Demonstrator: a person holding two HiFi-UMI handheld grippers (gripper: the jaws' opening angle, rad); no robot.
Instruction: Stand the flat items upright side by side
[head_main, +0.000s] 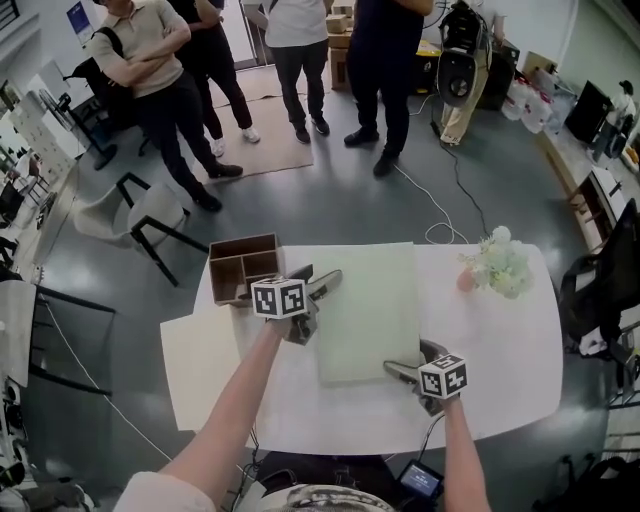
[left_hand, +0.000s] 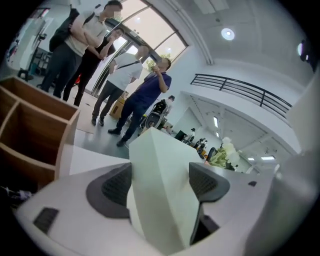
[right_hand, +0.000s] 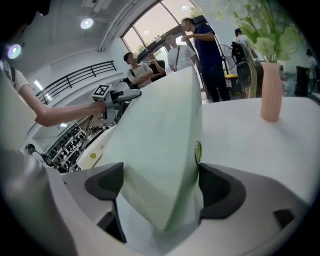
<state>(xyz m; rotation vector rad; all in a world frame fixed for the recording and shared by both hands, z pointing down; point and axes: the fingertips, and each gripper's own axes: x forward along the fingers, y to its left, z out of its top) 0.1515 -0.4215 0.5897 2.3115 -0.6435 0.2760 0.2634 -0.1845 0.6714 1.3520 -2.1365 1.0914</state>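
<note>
Wooden box (head_main: 245, 266) beside green board (head_main: 368, 310), flower vase (head_main: 469, 281) (far corner), onlookers (head_main: 160, 70) beyond

Left of the pale green flat board (head_main: 367, 310) a brown wooden divided box (head_main: 243, 266) blocks passage; right of it the white worktop (head_main: 510, 360) lies open up to a pink vase (head_main: 466, 281).

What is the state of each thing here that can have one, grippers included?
pale green panel: gripped at two corners, tilted up off the table.
left gripper: shut on the panel.
right gripper: shut on the panel.
cream board: lying flat.
wooden divided box: upright, visible compartments empty.
pink vase: upright, holding flowers.
</note>
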